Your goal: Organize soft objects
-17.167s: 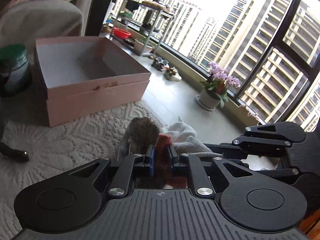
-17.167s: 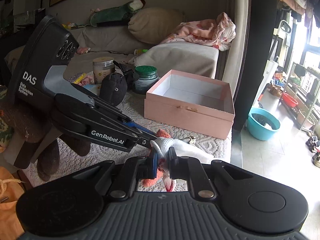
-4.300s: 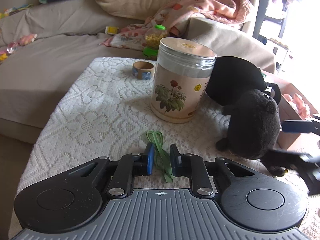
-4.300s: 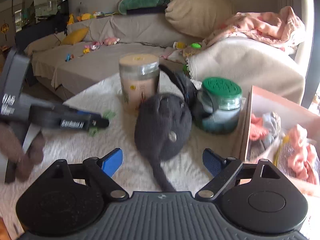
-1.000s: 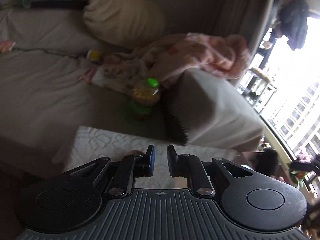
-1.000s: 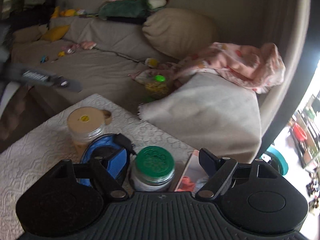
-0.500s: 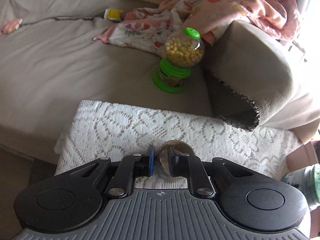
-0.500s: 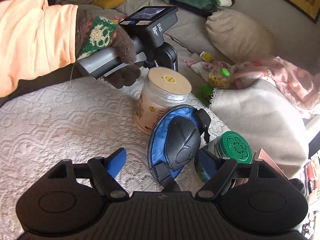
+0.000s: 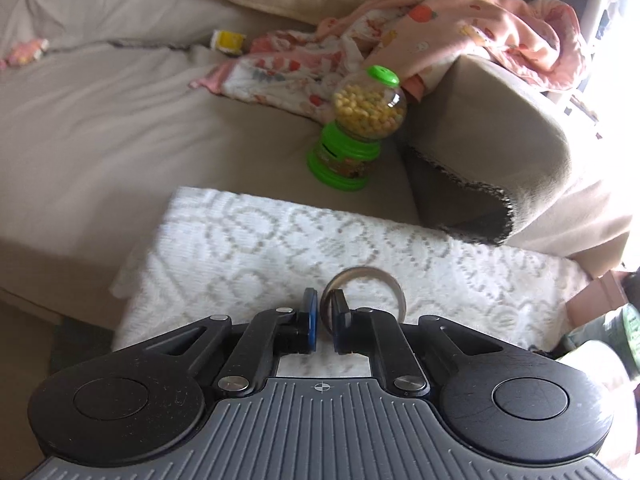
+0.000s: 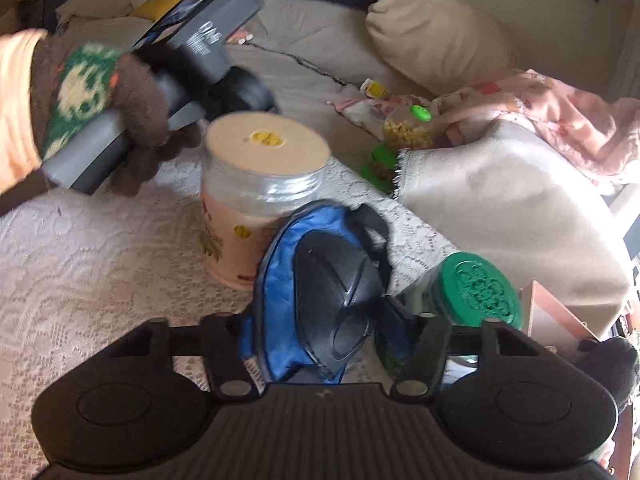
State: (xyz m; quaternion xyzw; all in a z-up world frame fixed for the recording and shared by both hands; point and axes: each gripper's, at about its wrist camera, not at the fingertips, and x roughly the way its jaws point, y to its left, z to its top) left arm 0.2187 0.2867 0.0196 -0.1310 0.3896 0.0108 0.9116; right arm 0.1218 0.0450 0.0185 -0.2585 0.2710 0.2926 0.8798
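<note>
In the left wrist view my left gripper is shut on the wall of a small tape roll and holds it above the white lace tablecloth. In the right wrist view my right gripper is open, with its fingers on either side of a blue and black padded pouch that lies on the table. The left gripper's body and the gloved hand holding it show at the upper left.
A tall jar with a tan lid stands behind the pouch. A green-lidded jar stands to its right, next to the corner of a pink box. A green candy dispenser and a pink blanket lie on the sofa.
My left gripper has lifted slightly with the tape roll in it. My right gripper has moved down and closer, so its fingers now flank the blue and black pouch.
</note>
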